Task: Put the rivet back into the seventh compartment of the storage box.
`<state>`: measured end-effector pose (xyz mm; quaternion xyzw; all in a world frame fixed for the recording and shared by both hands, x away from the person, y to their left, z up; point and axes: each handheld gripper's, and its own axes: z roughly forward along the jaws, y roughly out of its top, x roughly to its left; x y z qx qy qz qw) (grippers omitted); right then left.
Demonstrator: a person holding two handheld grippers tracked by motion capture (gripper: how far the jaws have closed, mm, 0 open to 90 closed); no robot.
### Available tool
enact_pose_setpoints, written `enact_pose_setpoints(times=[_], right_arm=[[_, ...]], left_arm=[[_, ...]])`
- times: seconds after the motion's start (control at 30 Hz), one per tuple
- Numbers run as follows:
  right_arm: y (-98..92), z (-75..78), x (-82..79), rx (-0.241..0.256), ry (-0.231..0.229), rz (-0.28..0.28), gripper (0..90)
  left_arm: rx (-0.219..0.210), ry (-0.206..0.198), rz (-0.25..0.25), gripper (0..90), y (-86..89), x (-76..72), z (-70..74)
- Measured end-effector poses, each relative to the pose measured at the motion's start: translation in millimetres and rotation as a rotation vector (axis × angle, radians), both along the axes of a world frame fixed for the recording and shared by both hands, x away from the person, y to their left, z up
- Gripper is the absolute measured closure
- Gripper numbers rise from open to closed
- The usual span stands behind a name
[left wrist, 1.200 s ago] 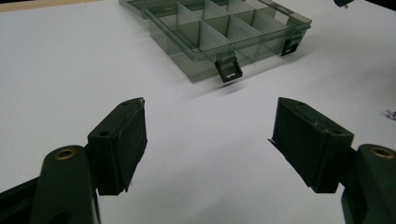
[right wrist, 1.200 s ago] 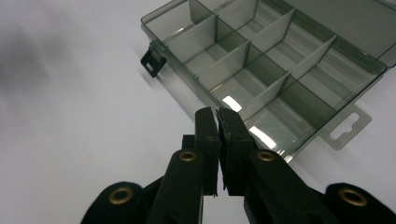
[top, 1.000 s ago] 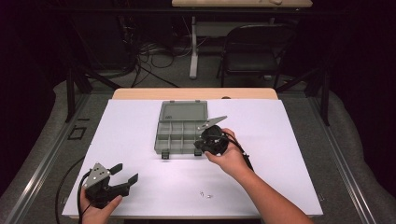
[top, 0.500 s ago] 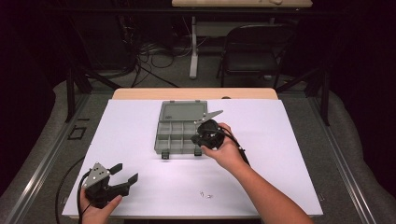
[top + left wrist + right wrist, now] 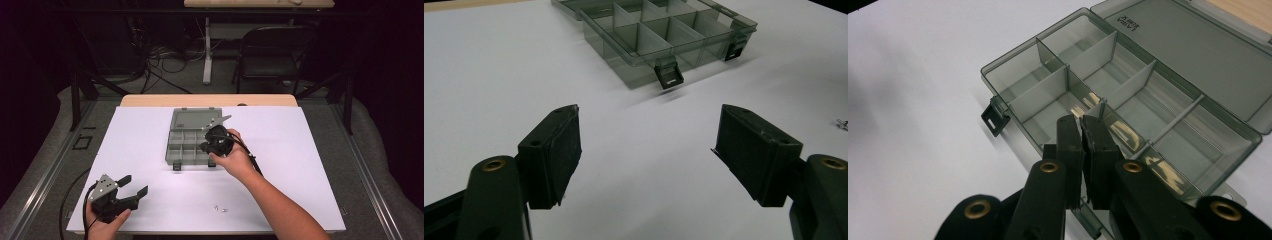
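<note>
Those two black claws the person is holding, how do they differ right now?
The left claw has its jaws spread wide; the right claw has its jaws pressed together, though whether anything is pinched between them is too small to tell. The left claw sits low near the table's front edge, while the right claw hangs over the open grey plastic compartment box. Both are black and hand-held.

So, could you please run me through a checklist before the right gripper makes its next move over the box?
1. Organizer box lid open, lying flat behind: ok.
2. Compartments under the right gripper unobstructed: ok, the ones in the right gripper view look empty.
3. Right gripper holding a part: cannot tell; its jaws are together, and nothing shows between them.
4. Left gripper clear of the box: ok, jaws wide apart over bare table.
5. Small parts on the table near the front edge: ok, lying apart from both grippers.
6. Front latches hanging free: ok.
</note>
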<state>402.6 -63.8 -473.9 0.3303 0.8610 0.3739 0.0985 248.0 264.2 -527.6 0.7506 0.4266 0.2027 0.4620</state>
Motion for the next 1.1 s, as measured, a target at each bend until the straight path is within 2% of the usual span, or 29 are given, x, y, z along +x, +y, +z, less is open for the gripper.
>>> enact_pose_setpoints(times=[0.4,0.43,0.6,0.77,1.1], right_arm=[[9.0,-22.5,14.3,-0.028,0.015,-0.016,87.1],[9.2,-24.6,15.8,-0.043,0.015,-0.01,87.1],[11.1,-28.0,16.1,-0.038,0.02,-0.017,87.1],[11.2,-32.0,18.9,-0.061,0.027,-0.011,87.0],[11.5,-34.3,19.9,-0.054,0.032,-0.022,87.0]], left_arm=[[-0.002,0.001,-0.001,26.0,0.0,0.4,-0.3],[-0.003,0.0,-0.002,26.1,-0.1,0.4,-0.4],[-0.003,0.001,-0.002,26.1,-0.3,0.5,-0.5],[-0.005,0.0,0.002,26.0,-0.1,0.5,-0.7],[-0.003,0.0,-0.004,26.0,-0.2,0.8,-0.7]])
